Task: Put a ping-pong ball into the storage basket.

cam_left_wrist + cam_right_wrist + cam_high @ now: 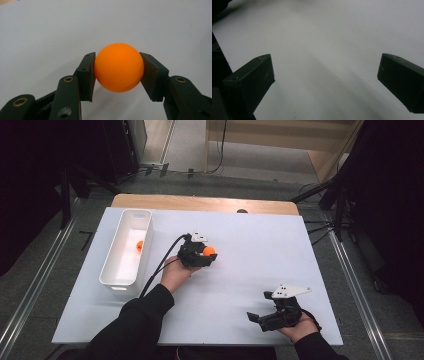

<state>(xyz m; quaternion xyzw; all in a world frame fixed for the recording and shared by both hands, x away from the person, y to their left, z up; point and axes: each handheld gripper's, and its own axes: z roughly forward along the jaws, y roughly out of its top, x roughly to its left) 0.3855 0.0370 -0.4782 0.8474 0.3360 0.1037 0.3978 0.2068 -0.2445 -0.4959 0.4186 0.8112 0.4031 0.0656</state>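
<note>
An orange ball sits clamped between the two black jaws of my left gripper, both pads pressing its sides. From above, that ball and the left gripper are over the middle of the white table, right of the bin. A second orange ball lies inside the white bin. My right gripper rests near the table's front right edge, its jaws spread wide. In the right gripper view the right gripper has only bare white surface between its jaws.
The white tabletop lies on a wooden table, and a strip of wood shows along the far edge. Black stands and cables stand on the floor at both sides. A cable trails from the left gripper toward the person's sleeve.
</note>
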